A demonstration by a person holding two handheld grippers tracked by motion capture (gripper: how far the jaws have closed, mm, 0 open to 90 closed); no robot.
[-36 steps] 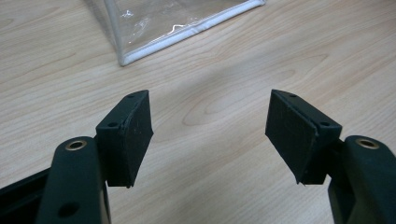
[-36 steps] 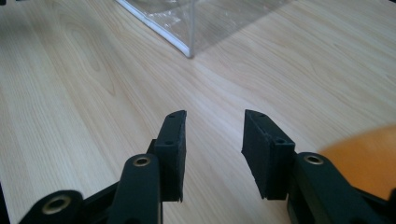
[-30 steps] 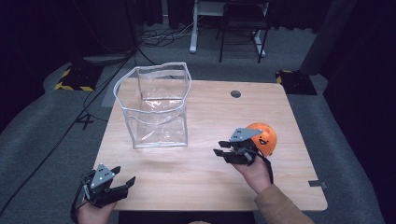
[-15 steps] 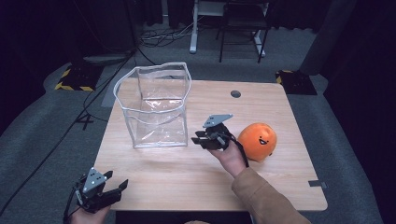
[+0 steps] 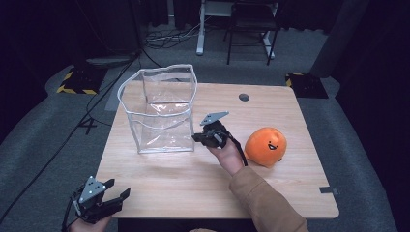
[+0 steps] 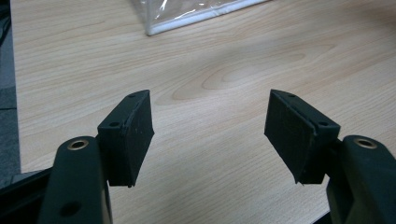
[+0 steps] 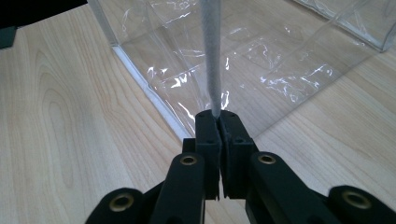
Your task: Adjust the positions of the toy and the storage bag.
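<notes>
Since half a second ago, the right gripper (image 5: 199,137) has moved further left, away from the orange smiley ball (image 5: 265,146), and now sits at the near right corner of the clear plastic bag (image 5: 158,111). In the right gripper view its jaws are pressed together on the bag's white corner seam (image 7: 211,56), which rises straight up from between them. The left gripper (image 5: 113,197) has barely shifted at the wooden table's (image 5: 169,183) near left edge, jaws spread wide over bare wood. One bag, one ball and two grippers are visible. The left hand (image 5: 89,224) is cut off by the bottom edge. The bag's far walls blur into glare.
</notes>
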